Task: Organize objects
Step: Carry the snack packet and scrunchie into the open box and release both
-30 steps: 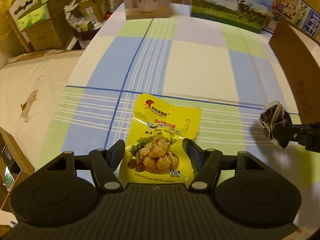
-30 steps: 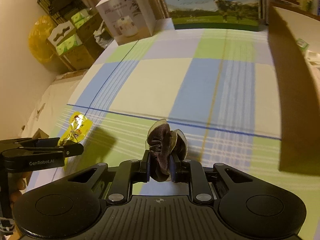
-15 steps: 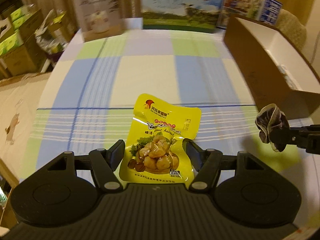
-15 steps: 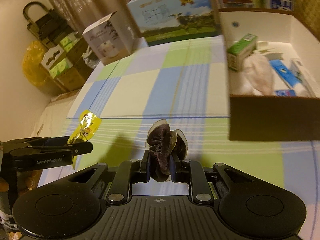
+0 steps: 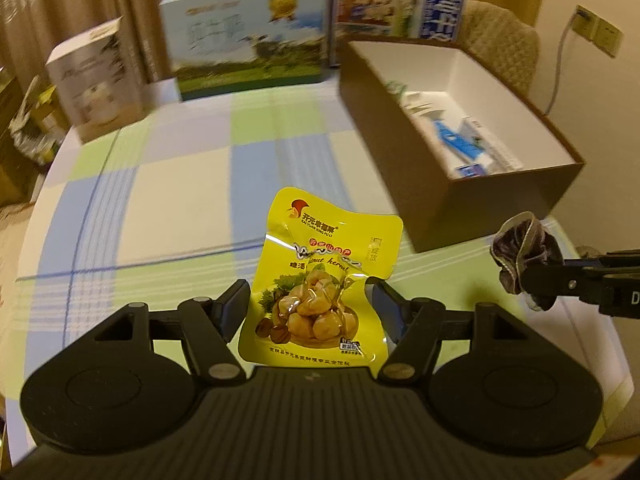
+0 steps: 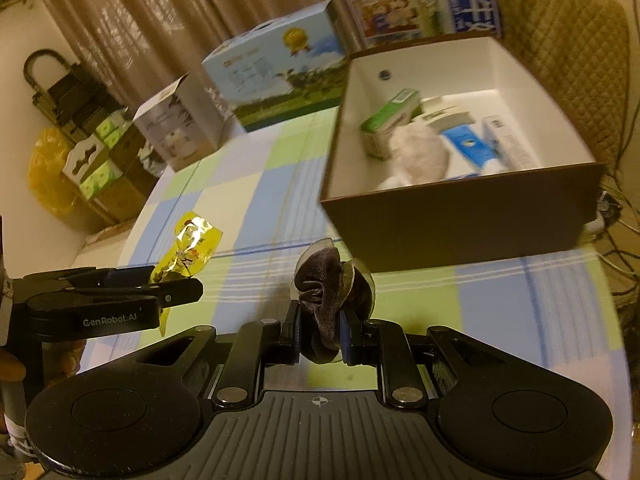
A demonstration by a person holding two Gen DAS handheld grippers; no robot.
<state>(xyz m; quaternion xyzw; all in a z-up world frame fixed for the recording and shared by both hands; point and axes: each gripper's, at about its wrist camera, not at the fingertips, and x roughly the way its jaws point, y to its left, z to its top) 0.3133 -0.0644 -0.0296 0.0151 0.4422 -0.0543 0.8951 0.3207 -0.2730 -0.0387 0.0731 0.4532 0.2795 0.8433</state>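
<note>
My left gripper (image 5: 310, 300) is shut on a yellow chestnut snack pouch (image 5: 320, 280), held up above the checked tablecloth (image 5: 180, 184). In the right wrist view the same pouch (image 6: 188, 250) shows at the left, in that gripper (image 6: 176, 286). My right gripper (image 6: 320, 334) is shut on a dark brown velvet scrunchie (image 6: 328, 284); the left wrist view has that scrunchie (image 5: 520, 256) at the far right. Both hang in front of an open brown box (image 6: 452, 216) with a white inside, which holds a green carton (image 6: 390, 120), a white pouch and blue packets.
Along the table's far edge stand a blue milk carton box (image 5: 248, 56), a grey-white appliance box (image 5: 96, 76) and a colourful box (image 5: 396, 4). A padded chair (image 6: 560, 40) is behind the brown box. Stacked cartons and a yellow bag (image 6: 48, 176) sit off the table's left.
Both grippers have moved right and upward with their loads. The brown box has come into fuller view, its inside now visible. Neither grip has altered.
</note>
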